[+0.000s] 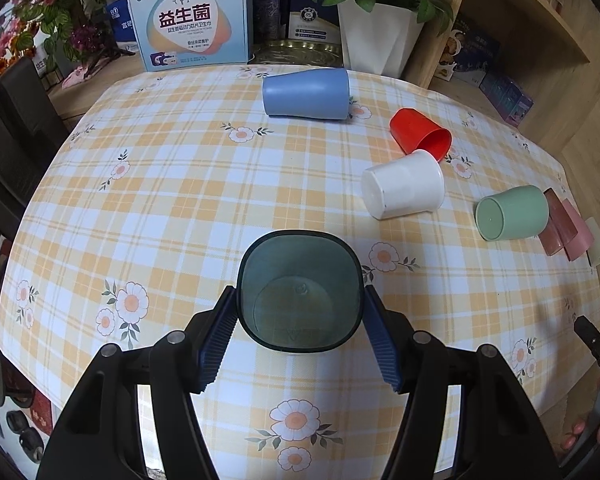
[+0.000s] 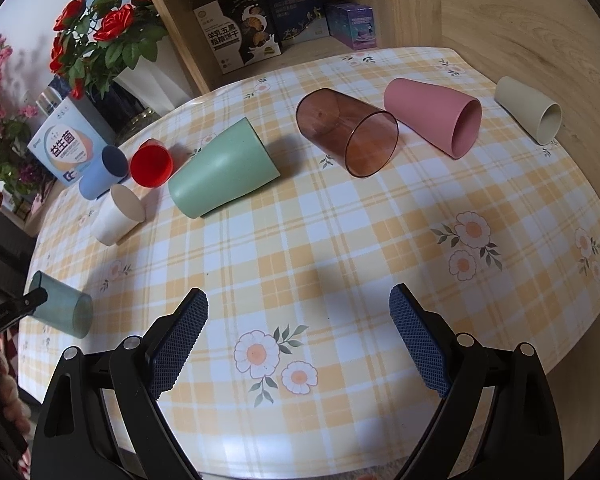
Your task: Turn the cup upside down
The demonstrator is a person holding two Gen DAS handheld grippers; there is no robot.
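Note:
A translucent dark teal cup (image 1: 299, 292) lies on its side on the checked tablecloth, its open mouth facing my left wrist camera. My left gripper (image 1: 300, 304) has its blue pads against both sides of the cup near the rim, shut on it. The same cup shows in the right wrist view (image 2: 62, 309) at the far left, with a left fingertip (image 2: 36, 300) on it. My right gripper (image 2: 298, 300) is open and empty above the tablecloth near the front edge.
Other cups lie on their sides: blue (image 1: 306, 94), red (image 1: 420, 134), white (image 1: 402, 190), green (image 2: 220, 170), translucent brown (image 2: 346, 132), pink (image 2: 434, 118), beige (image 2: 530, 110). A white flower pot (image 1: 376, 40), boxes and wooden shelves (image 2: 260, 40) stand behind the table.

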